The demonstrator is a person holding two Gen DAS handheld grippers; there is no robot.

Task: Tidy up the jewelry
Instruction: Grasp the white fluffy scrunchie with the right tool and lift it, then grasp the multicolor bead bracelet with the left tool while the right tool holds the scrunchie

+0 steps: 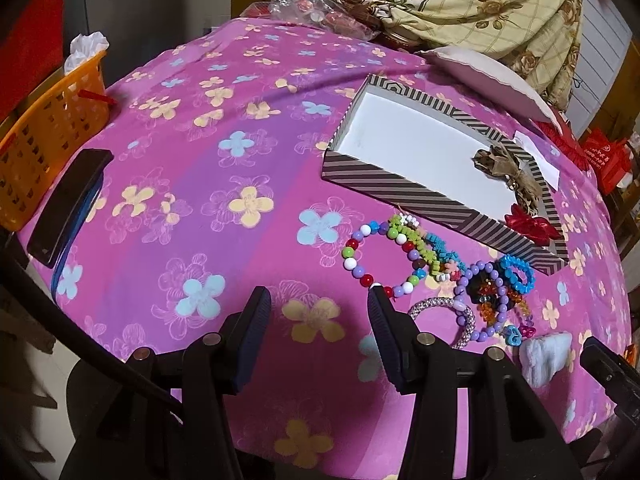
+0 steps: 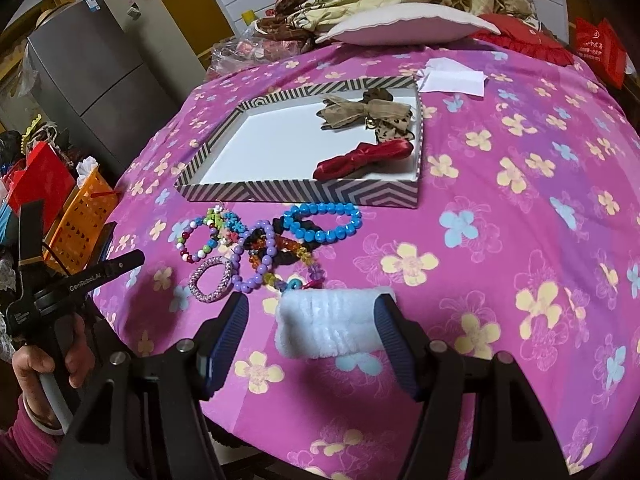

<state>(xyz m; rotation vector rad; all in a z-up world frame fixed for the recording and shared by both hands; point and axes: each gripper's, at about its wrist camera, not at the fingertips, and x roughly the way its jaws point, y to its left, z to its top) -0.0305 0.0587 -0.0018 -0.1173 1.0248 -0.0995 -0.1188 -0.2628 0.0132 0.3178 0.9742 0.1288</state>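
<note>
Right gripper [image 2: 313,312] has its jaws spread wide w/ a fluffy white hair tie [image 2: 330,326] sitting between them. The right pad looks like it's touching the tie's edge, the left pad stands clear of it, so no real pinch. Left gripper [image 1: 318,300] is spread too, nothing between the jaws, just pink flowered cloth [image 1: 192,184] under it. Its right fingertip is right next to the multicolor bead bracelet [image 1: 378,256], can't tell if it touches.

Just past the white tie is the jewelry pile: silver-pink sparkly band [image 2: 213,280], purple bead bracelet [image 2: 260,258], blue bead bracelet [image 2: 322,222], plus orange and green bits tangled w/ a black hair tie, all touching or overlapping.

Behind the pile is the striped box [image 2: 298,194], white inside, mostly bare. A red bow [image 2: 362,158] and a tan bow [image 2: 366,114] lie at its right end.

Further out: orange basket [image 1: 44,136] and a dark phone-like thing [image 1: 68,204] at the left edge, white pillow [image 2: 408,24] and a flowery blanket at the back. A hand [image 2: 38,364] holds the left gripper's handle.
</note>
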